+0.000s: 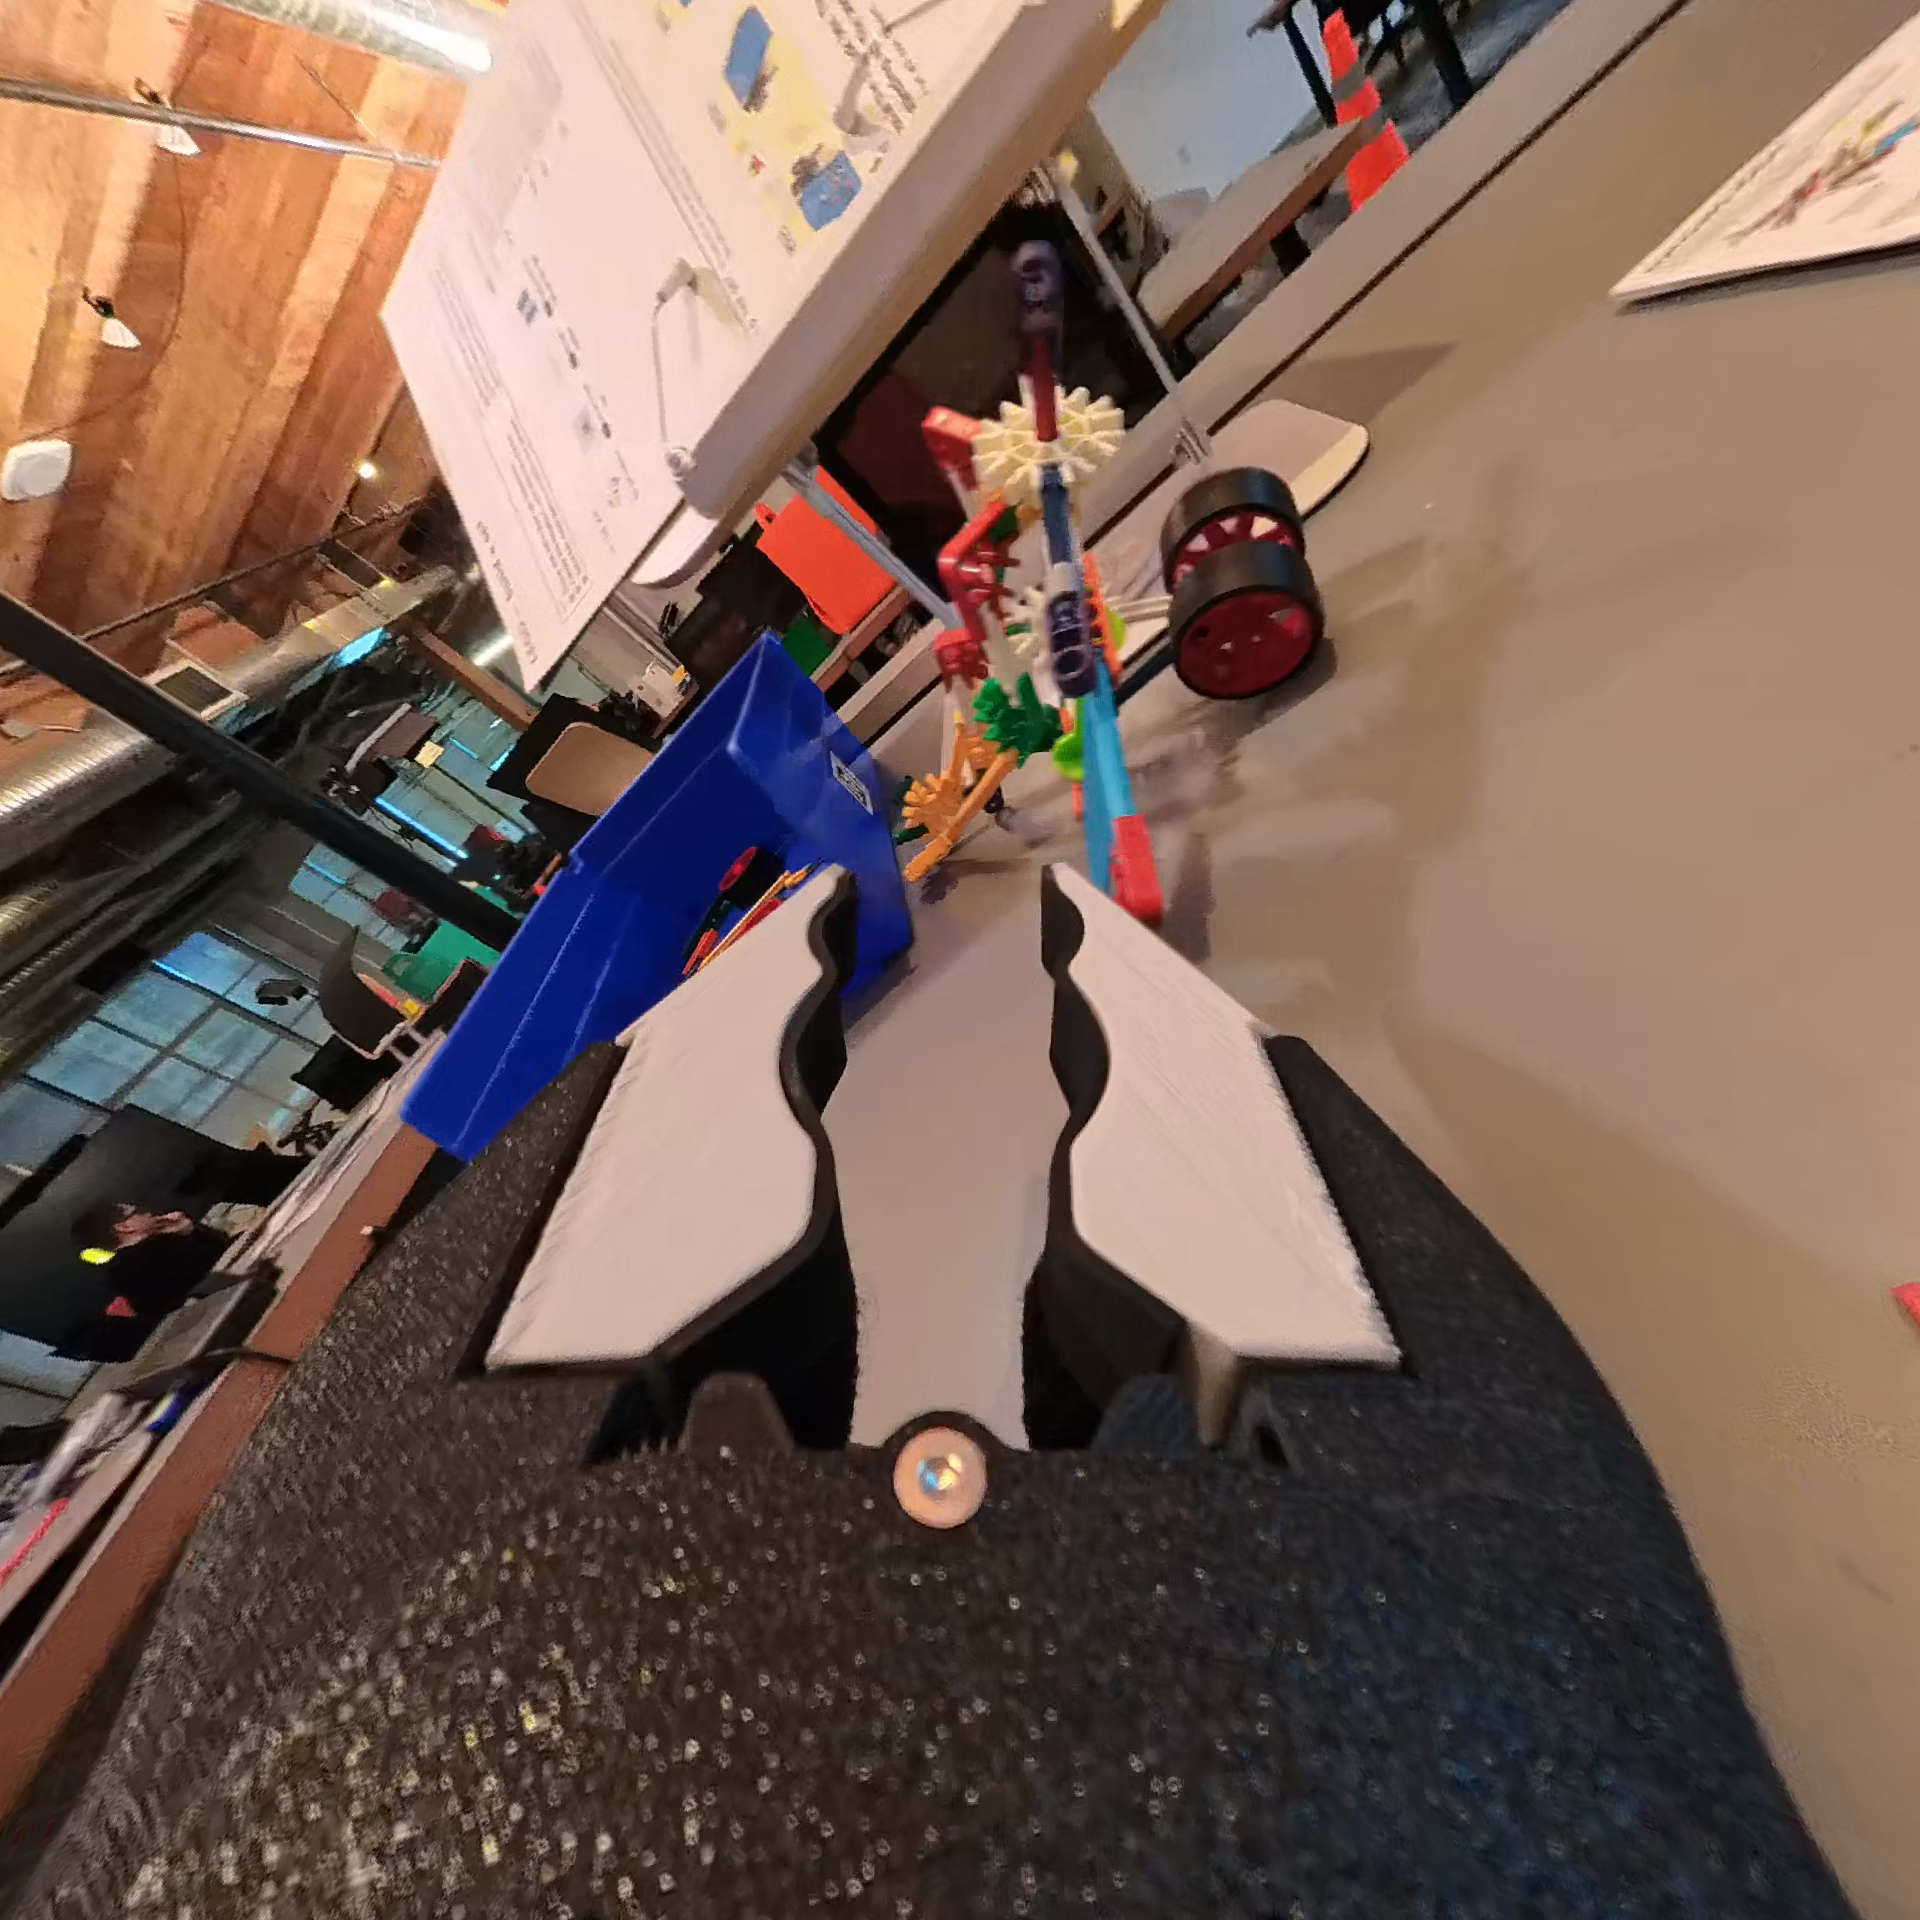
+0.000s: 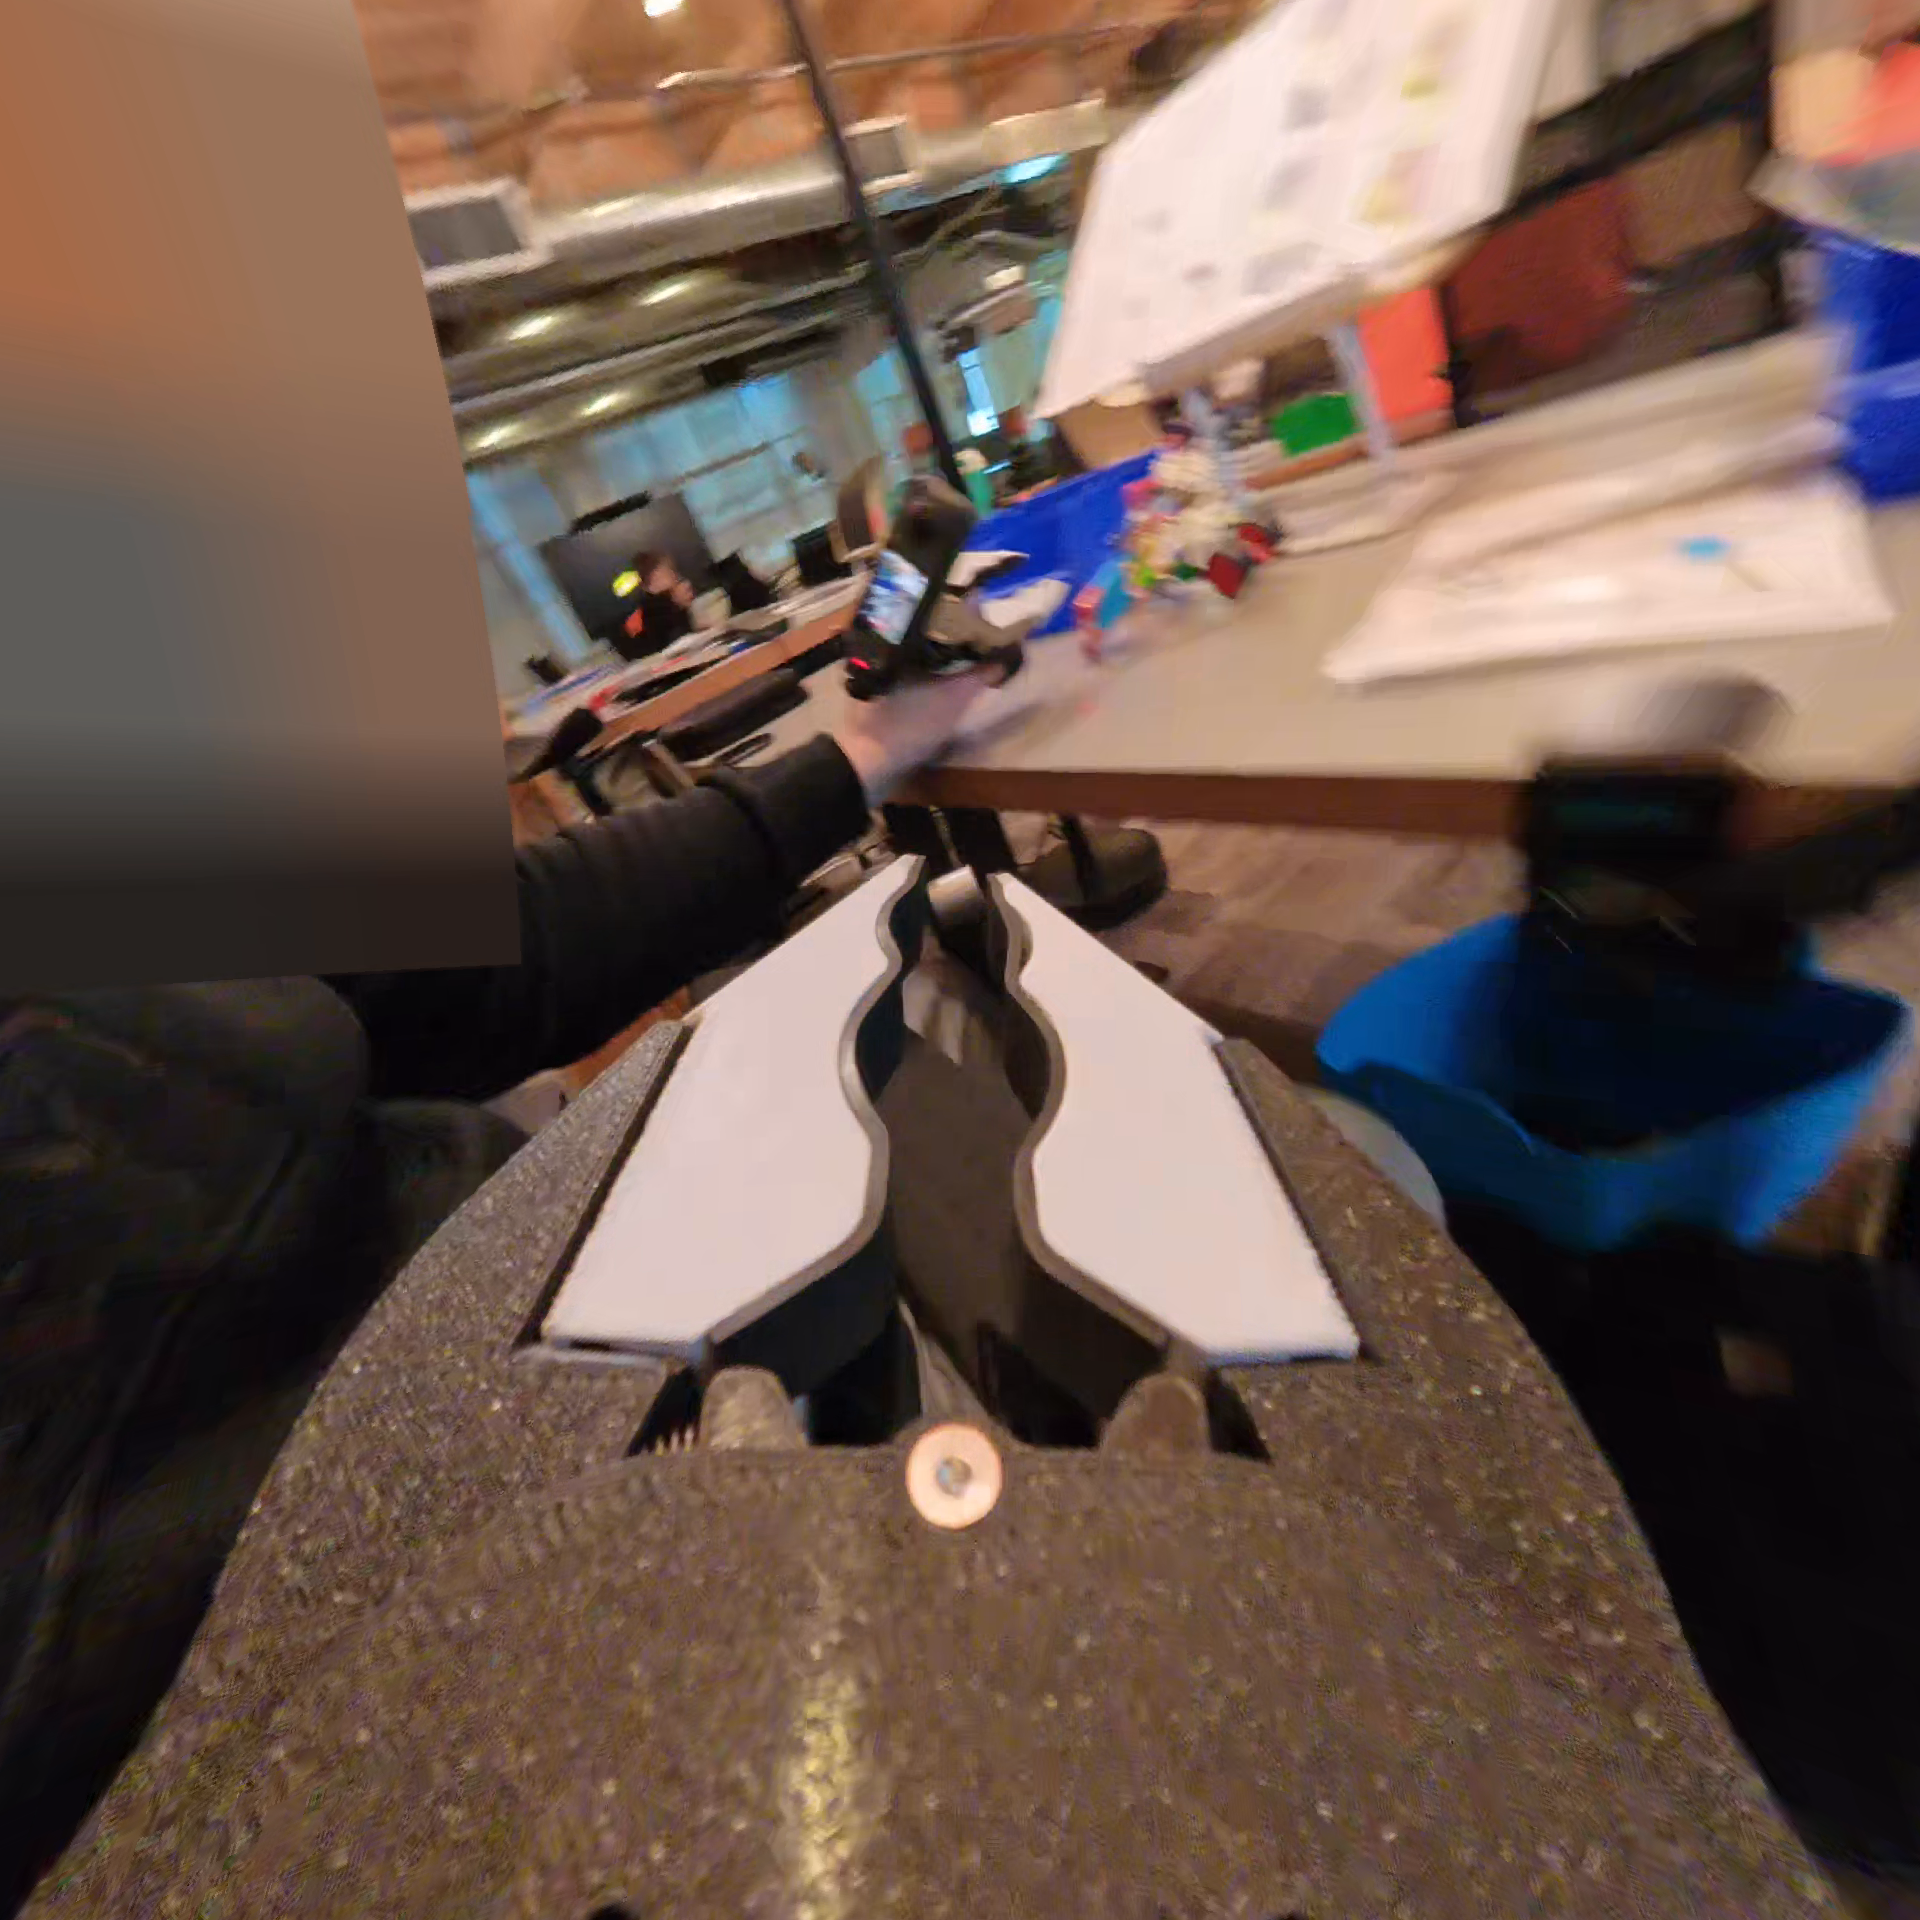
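Observation:
My left gripper [image 1: 948, 883] is open and empty, low over the grey table [image 1: 1558, 935]. Just ahead of it stands a colourful rod-and-connector toy model [image 1: 1029, 623]. A blue bin [image 1: 707, 883] with loose toy parts is by its left finger. Two black wheels with red hubs [image 1: 1242, 582] lie to the right of the model. My right gripper [image 2: 953, 875] is open by a narrow gap and empty. It is off the table, below the table's front edge [image 2: 1247, 795]. In the right wrist view a hand holds the left gripper [image 2: 914, 623] on the table, near the blurred model [image 2: 1174, 520].
A white instruction board [image 1: 675, 260] on a stand leans over the model. A printed sheet [image 1: 1787, 187] lies at the far right of the table. A blue bucket [image 2: 1610, 1091] stands under the table edge. A dark sleeve [image 2: 675, 831] reaches across. A person [image 2: 655, 603] sits far behind.

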`<state>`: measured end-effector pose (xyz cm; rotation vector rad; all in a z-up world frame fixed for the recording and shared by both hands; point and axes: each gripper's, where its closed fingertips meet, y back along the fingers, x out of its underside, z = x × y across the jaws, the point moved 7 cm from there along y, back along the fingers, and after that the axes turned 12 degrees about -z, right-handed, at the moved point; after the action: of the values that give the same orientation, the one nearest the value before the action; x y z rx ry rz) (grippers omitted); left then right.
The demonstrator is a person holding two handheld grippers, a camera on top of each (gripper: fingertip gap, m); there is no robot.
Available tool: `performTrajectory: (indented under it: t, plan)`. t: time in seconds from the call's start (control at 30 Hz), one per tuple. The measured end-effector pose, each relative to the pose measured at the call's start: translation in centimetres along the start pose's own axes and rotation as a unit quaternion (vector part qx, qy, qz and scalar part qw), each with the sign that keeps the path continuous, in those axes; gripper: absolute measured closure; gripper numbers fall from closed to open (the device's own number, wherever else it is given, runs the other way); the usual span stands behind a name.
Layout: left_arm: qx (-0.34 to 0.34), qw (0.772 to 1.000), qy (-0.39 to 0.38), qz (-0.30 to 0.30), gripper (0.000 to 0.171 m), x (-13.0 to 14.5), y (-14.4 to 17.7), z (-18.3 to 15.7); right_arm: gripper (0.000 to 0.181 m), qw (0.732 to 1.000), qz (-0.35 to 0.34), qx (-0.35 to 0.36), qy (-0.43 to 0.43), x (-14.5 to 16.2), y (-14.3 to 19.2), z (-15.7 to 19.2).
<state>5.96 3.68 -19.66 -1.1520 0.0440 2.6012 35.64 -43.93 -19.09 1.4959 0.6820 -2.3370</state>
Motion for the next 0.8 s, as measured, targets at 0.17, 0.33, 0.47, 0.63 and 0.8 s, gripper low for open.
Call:
performTrajectory:
  t: [0.17, 0.33, 0.47, 0.63, 0.8]
  plan:
    - [-0.017, 0.998, 0.040, -0.044, 0.142, 1.0, 3.1, 4.0, 0.171, 0.991, 0.030, -0.087, 0.098, -0.7, -17.2, 4.3]
    - [-0.024, 0.992, 0.101, -0.072, 0.156, 2.8, 7.9, 7.2, 0.171, 0.979, 0.039, -0.112, 0.168, -0.7, -33.7, 3.9]
    - [0.009, 0.991, 0.103, -0.087, 0.166, 4.9, 13.1, 6.4, 0.172, 0.977, 0.038, -0.107, 0.182, -0.4, -46.5, 2.8]
    - [0.047, 0.989, 0.126, -0.061, 0.165, 9.7, 19.4, 6.5, 0.171, 0.974, 0.060, -0.088, 0.198, 2.5, -63.2, 2.3]
    - [0.044, 0.993, 0.110, -0.013, 0.165, 15.1, 24.9, 7.7, 0.150, 0.966, 0.140, -0.003, 0.220, 7.8, -76.5, -1.6]
